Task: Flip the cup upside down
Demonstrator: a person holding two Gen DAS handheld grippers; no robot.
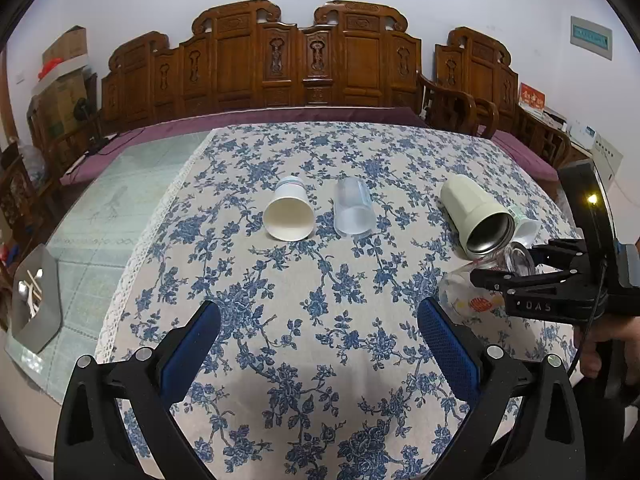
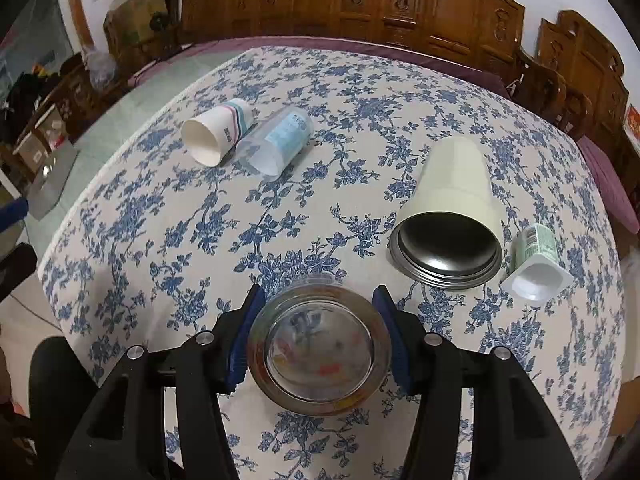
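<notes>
glass cup (image 2: 318, 340), hard, slick and breakable, sits pinched at its sides in our right gripper (image 2: 318, 338) near the steel mug (image 2: 448, 216); left gripper (image 1: 320, 344) gapes wide.

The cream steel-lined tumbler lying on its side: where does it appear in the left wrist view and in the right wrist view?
Left wrist view: the cream tumbler lies at the right, its dark mouth toward the camera, just beyond the right gripper.
Right wrist view: it lies right of center, beyond the glass cup between the blue pads.
Shared landmark: the small yogurt pot beside the tumbler's mouth.
</notes>
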